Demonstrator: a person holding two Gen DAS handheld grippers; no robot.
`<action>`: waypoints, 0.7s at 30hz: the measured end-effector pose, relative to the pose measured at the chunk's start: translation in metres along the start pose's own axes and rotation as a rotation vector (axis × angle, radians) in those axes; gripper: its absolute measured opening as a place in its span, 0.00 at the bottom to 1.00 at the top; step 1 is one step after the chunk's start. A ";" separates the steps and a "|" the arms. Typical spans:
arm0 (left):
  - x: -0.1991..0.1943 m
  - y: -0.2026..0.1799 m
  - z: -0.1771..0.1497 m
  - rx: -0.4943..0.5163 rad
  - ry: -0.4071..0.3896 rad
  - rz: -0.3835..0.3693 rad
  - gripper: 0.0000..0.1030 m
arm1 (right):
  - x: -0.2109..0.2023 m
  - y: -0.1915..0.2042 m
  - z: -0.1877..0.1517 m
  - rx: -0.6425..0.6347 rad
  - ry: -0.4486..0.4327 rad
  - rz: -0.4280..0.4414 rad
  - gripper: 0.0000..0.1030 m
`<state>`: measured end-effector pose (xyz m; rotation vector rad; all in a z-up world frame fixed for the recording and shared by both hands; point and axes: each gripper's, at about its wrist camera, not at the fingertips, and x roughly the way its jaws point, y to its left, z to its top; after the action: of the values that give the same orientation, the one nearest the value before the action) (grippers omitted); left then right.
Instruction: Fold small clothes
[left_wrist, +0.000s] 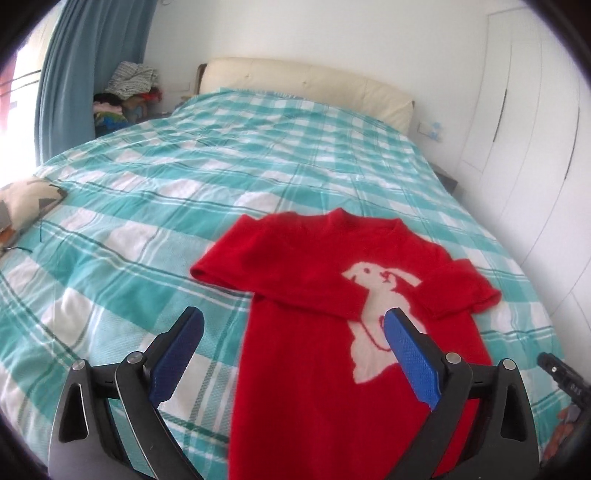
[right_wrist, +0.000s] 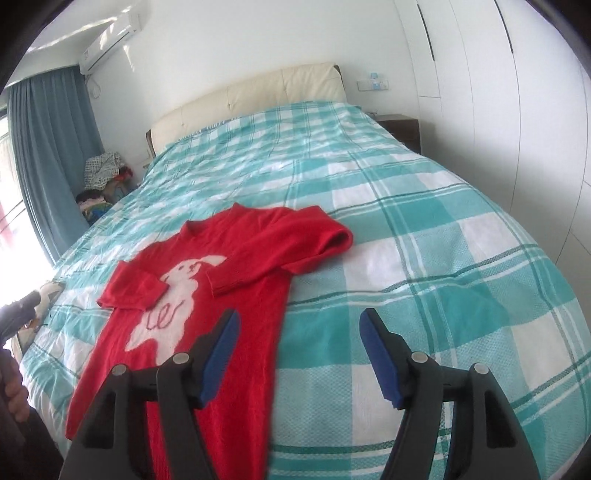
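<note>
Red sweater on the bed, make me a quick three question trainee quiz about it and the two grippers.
1. True or false: both sleeves of the sweater are folded across its front.
2. Which holds the sweater: A) left gripper B) right gripper C) neither?
3. Fill in: the white picture on the sweater is a ____.

Key: 1 true. 2 C, both open above the bedspread. 3 rabbit.

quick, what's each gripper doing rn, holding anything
Left gripper: open, holding nothing, above the red sweater.
Right gripper: open, holding nothing.
</note>
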<state>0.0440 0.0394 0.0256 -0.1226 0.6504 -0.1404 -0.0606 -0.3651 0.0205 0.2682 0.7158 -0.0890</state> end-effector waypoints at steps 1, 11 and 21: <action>0.011 -0.003 -0.010 0.021 0.002 0.026 0.96 | 0.002 -0.002 -0.004 0.005 0.026 0.006 0.65; 0.084 -0.012 -0.067 0.054 0.365 0.056 1.00 | 0.008 -0.028 -0.008 0.118 0.065 0.003 0.65; 0.077 -0.020 -0.075 0.061 0.345 0.067 1.00 | 0.013 -0.017 -0.017 0.072 0.104 -0.005 0.65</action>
<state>0.0573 0.0020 -0.0762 -0.0164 0.9927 -0.1175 -0.0645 -0.3767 -0.0042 0.3416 0.8179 -0.1066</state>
